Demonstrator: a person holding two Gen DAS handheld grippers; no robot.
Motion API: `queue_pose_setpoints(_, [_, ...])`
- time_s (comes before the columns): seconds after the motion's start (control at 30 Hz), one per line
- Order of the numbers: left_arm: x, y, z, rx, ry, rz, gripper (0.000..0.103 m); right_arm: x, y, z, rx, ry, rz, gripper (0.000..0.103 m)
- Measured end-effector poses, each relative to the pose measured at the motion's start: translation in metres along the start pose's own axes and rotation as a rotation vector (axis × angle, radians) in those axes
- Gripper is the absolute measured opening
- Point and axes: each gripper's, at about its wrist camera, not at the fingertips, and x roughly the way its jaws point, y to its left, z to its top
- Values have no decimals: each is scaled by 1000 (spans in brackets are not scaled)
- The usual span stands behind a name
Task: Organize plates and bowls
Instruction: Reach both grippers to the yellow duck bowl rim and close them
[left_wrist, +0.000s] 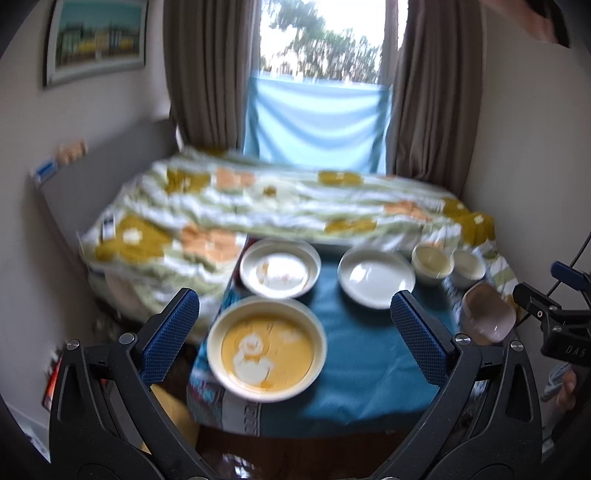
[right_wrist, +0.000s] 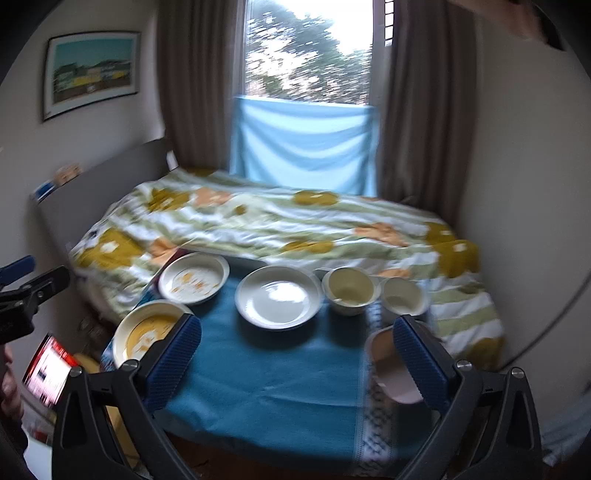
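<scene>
The blue cloth has bare room in the middle, with the yellow plate near its 9 o'clock edge. The left gripper and right gripper both hang above, wide apart and holding nothing.

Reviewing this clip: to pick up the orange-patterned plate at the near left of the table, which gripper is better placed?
Left. The left gripper is open with the orange plate centred between its fingers. The right gripper faces bare blue cloth, with that plate off to its left.
</scene>
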Motion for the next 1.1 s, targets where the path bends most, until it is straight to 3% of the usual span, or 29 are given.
queue_pose_setpoints(0.1, [39, 36, -19, -63, 114, -3, 103, 42, 18, -5, -21, 72, 103, 103])
queue_pose_setpoints(0.23, [96, 96, -48, -223, 254, -62, 101, 100, 45, -12, -23, 163, 245, 103])
queue_pose_setpoints(0.3, [120, 117, -64, -289, 306, -83, 96, 129, 57, -16, -15, 212, 296, 103])
queue_pose_setpoints(0.4, [159, 139, -86, -341, 390, -98, 79, 177, 81, -26, -8, 296, 344, 100])
queue_pose_setpoints(0.57, [207, 153, -109, -335, 483, -142, 65, 235, 104, -44, -11, 415, 374, 83])
queue_pose_setpoints(0.73, [238, 157, -116, -334, 544, -168, 54, 267, 111, -56, 5, 496, 398, 66])
queue_pose_setpoints(0.9, [257, 162, -117, -321, 578, -186, 35, 283, 115, -63, 19, 541, 410, 44])
queue_pose_setpoints(0.97, [260, 162, -115, -310, 587, -187, 22, 287, 114, -63, 25, 552, 410, 31])
queue_pose_setpoints(1.1, [261, 164, -115, -304, 600, -181, 15, 292, 112, -65, 27, 555, 373, 19])
